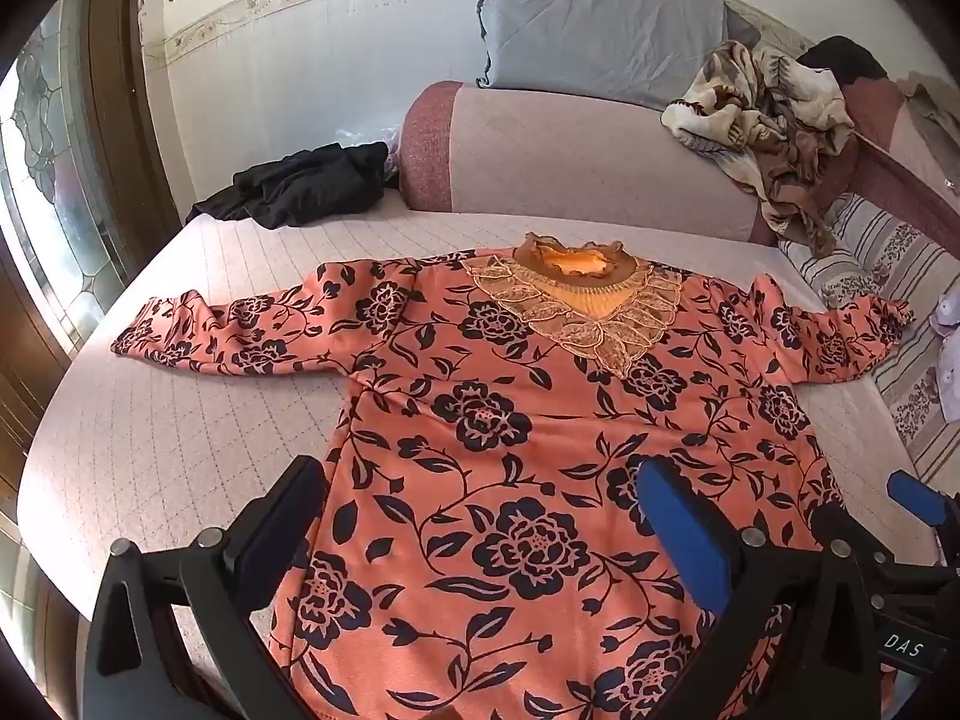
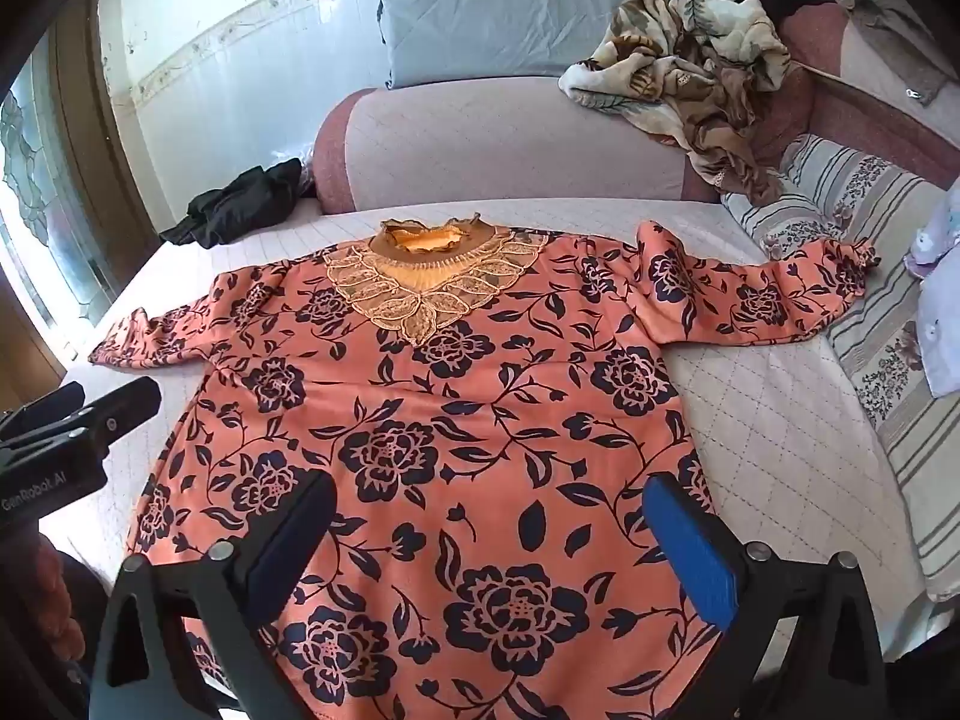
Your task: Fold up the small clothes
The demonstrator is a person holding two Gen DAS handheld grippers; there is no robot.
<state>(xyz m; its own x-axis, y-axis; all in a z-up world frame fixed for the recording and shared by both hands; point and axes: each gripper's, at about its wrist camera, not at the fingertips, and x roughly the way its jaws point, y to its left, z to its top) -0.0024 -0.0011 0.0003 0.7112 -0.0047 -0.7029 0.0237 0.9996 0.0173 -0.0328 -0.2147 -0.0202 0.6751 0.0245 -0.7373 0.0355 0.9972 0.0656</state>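
An orange top (image 1: pixel 510 420) (image 2: pixel 456 408) with dark flower print and a lace collar lies flat on the bed, front up, both sleeves spread out to the sides. My left gripper (image 1: pixel 480 516) hovers open over the lower left part of the top, nothing between its fingers. My right gripper (image 2: pixel 498 534) stands open above the lower right part, also holding nothing. In the right wrist view the left gripper (image 2: pixel 90 420) shows at the left edge. One blue fingertip (image 1: pixel 912 498) of the right gripper shows in the left wrist view.
The bed has a quilted pale mattress cover (image 1: pixel 180 420) (image 2: pixel 780 420). A black garment (image 1: pixel 300 180) (image 2: pixel 240 204) lies at the far left, a rolled bolster (image 1: pixel 570 162) behind the top, a blue pillow (image 1: pixel 600 24), a crumpled floral blanket (image 1: pixel 762 102) and striped bedding (image 2: pixel 870 276) at right.
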